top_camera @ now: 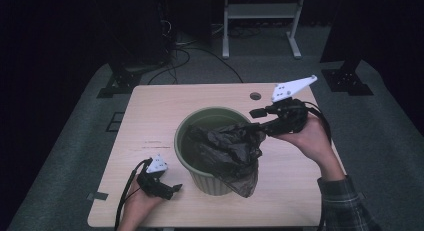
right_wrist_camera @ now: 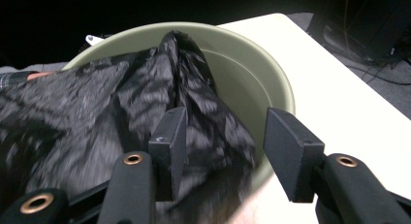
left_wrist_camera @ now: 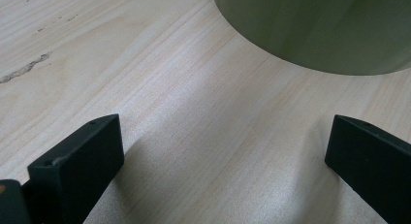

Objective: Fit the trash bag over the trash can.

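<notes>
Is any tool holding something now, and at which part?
Neither. The right tool is open over the bin rim, with the black bag between its jaws. The left tool is open above bare table.

A pale wooden table [top_camera: 150, 111] is sitting on grey carpet [top_camera: 75, 141], bearing a green bin [top_camera: 186, 126] near its middle (a dark scuff is showing left of it). The left gripper [top_camera: 167, 190] is resting on the near edge.

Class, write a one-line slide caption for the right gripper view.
Open right gripper at a green bin's rim, one finger against the crumpled black bag.
</notes>
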`<action>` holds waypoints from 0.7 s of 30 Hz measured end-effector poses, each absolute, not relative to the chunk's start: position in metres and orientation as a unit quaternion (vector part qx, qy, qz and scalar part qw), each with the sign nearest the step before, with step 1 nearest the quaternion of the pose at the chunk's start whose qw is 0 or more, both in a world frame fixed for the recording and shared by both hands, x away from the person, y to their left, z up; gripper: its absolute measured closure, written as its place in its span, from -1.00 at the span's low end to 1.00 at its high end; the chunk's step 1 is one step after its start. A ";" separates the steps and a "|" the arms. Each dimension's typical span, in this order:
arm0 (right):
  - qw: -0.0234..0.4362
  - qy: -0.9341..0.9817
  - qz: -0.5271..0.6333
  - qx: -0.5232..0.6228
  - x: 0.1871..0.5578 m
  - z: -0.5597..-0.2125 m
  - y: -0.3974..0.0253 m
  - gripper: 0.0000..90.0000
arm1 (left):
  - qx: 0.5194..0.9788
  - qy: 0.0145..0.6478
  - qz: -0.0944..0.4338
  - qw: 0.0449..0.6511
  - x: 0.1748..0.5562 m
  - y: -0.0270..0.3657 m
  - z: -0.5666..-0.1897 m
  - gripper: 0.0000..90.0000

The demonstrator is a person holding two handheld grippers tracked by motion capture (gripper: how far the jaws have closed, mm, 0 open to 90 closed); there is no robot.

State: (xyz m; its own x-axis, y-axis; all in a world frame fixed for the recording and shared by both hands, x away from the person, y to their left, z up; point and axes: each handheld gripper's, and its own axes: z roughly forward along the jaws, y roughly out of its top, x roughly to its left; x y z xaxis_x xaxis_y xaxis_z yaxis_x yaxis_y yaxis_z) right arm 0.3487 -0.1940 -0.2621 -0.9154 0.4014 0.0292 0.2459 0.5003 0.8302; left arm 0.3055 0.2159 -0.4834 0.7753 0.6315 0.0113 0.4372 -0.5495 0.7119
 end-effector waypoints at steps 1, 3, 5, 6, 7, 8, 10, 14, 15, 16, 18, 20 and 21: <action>0.082 0.861 0.465 0.190 0.348 -0.263 -0.198 0.10 | 0.870 0.307 0.134 0.362 0.306 0.216 -0.483 -1.00; 0.078 0.855 0.474 0.196 0.343 -0.264 -0.208 0.10 | 0.870 0.307 0.134 0.362 0.306 0.216 -0.483 -1.00; 0.071 0.850 0.483 0.200 0.338 -0.266 -0.217 0.10 | 0.870 0.307 0.134 0.362 0.306 0.216 -0.483 -1.00; 0.068 0.848 0.486 0.200 0.336 -0.267 -0.220 0.10 | 0.870 0.307 0.134 0.362 0.306 0.216 -0.483 -1.00; 0.062 0.846 0.490 0.202 0.334 -0.267 -0.222 0.10 | 0.870 0.307 0.134 0.362 0.306 0.216 -0.483 -1.00; 0.056 0.844 0.493 0.201 0.333 -0.269 -0.224 0.11 | 0.870 0.307 0.134 0.362 0.306 0.216 -0.483 -1.00; 0.046 0.847 0.489 0.203 0.332 -0.273 -0.224 0.27 | 0.870 0.307 0.134 0.362 0.306 0.216 -0.483 -1.00; 0.032 0.854 0.480 0.200 0.335 -0.284 -0.221 0.80 | 0.870 0.307 0.134 0.362 0.306 0.216 -0.483 -1.00; 0.033 0.854 0.480 0.199 0.336 -0.285 -0.220 0.89 | 0.870 0.307 0.134 0.362 0.306 0.216 -0.483 -1.00; 0.033 0.854 0.481 0.197 0.337 -0.286 -0.218 0.97 | 0.870 0.307 0.134 0.362 0.306 0.216 -0.483 -1.00; 0.036 0.851 0.486 0.196 0.340 -0.286 -0.214 0.99 | 0.870 0.307 0.134 0.362 0.306 0.216 -0.483 -1.00; 0.041 0.850 0.486 0.197 0.347 -0.284 -0.207 0.99 | 0.870 0.307 0.134 0.362 0.306 0.216 -0.483 -1.00; 0.044 0.850 0.487 0.197 0.349 -0.284 -0.204 0.99 | 0.870 0.307 0.134 0.362 0.306 0.216 -0.483 -1.00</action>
State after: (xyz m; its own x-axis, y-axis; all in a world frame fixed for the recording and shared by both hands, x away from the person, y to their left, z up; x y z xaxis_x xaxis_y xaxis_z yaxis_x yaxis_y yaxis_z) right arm 0.3494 -0.2038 -0.2835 -0.9181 0.3788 0.1168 0.2922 0.4476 0.8452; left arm 0.3056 0.2158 -0.4834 0.7749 0.6319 0.0114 0.4375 -0.5493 0.7120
